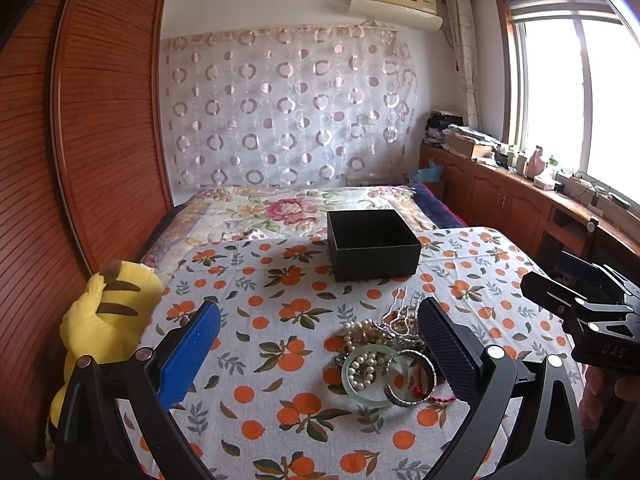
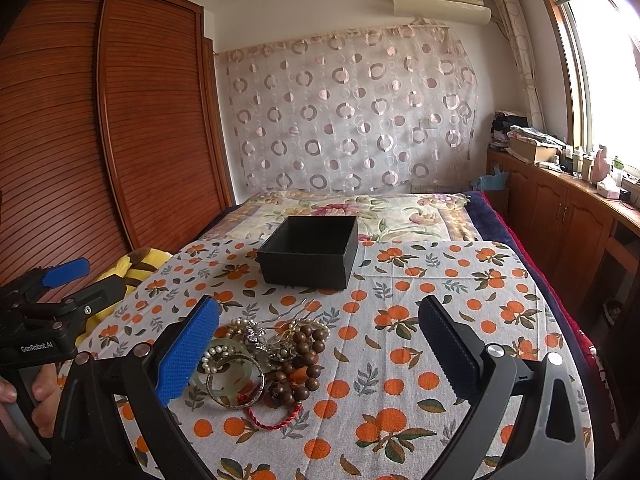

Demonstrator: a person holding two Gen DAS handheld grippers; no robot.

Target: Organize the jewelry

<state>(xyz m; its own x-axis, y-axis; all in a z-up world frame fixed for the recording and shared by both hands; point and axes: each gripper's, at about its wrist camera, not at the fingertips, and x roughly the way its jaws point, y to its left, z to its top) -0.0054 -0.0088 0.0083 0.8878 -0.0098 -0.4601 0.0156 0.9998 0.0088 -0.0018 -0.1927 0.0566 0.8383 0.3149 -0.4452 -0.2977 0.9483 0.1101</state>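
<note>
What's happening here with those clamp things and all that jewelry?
A person holds a two-finger gripper in each hand over a pile of jewelry on an orange-print cloth. Both the left gripper and the right gripper are open and hold nothing. The black box behind the pile looks empty, so sorting has not begun.

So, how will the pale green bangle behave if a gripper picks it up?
The pale green bangle looks rigid and glossy, so probably slippery. Pearl beads lie across it and may drag along. It could roll if dropped.
</note>
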